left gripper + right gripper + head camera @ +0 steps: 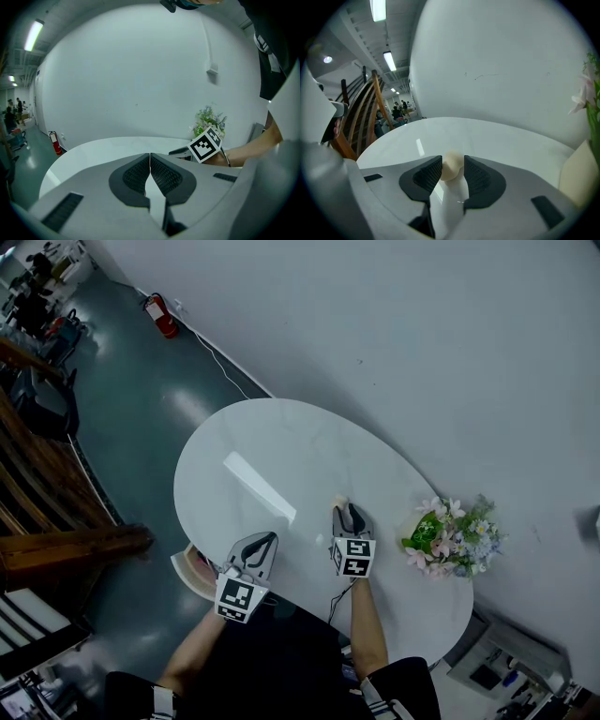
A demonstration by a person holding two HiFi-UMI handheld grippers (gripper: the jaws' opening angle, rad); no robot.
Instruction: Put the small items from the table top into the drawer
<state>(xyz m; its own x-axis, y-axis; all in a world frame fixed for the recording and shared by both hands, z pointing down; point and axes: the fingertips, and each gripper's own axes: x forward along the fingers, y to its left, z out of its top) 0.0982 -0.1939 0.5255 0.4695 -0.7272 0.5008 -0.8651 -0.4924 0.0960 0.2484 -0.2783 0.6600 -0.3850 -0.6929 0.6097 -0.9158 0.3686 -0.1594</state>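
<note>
Beyond right gripper [348, 513], wide open tabletop [281, 451]

Your head camera looks from above, steeply down on the white oval table [281, 456], far enough off to take in its whole top and the flowers [455, 538] at its right end; your left gripper [267, 540] and right gripper [345, 509] sit low in that frame; each gripper camera rides close behind its own jaws, low over the table top, facing across it to the white wall [140, 70]; the left one also catches the right gripper's marker cube [205, 144] and the flowers; the right one shows a flower at its right edge; all three share the table.
</note>
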